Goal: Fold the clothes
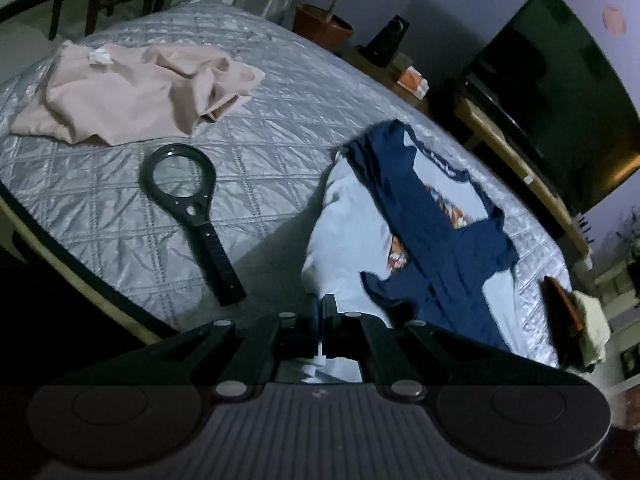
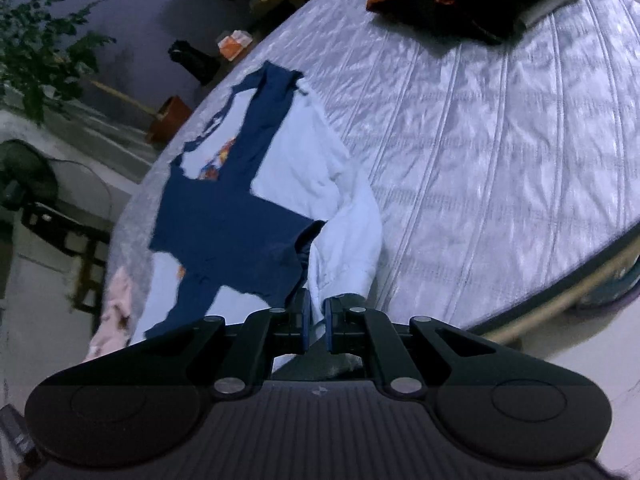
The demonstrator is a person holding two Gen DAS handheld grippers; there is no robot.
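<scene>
Both claws pinch the near hem of the white-and-navy long-sleeved shirt [image 1: 424, 240], which lies on the silver quilted bed [image 1: 260, 128]: left gripper [image 1: 322, 312] fully closed, right gripper [image 2: 316, 320] clamped.

Silver-grey quilt [image 1: 248, 128] showing diamond stitching across frame centre. Pale-blue shirt [image 2: 304, 152] showing navy sleeves, orange-multicolour print, centre-left. Pale pink garment [image 1: 120, 92] lying upper left. Black magnifier [image 1: 188, 200] lying left-centre. Black-orange pile [image 2: 440, 4] sitting upper right.

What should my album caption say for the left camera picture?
Left gripper shut on the blue-and-white shirt, beside a magnifying glass on the bed.
</scene>
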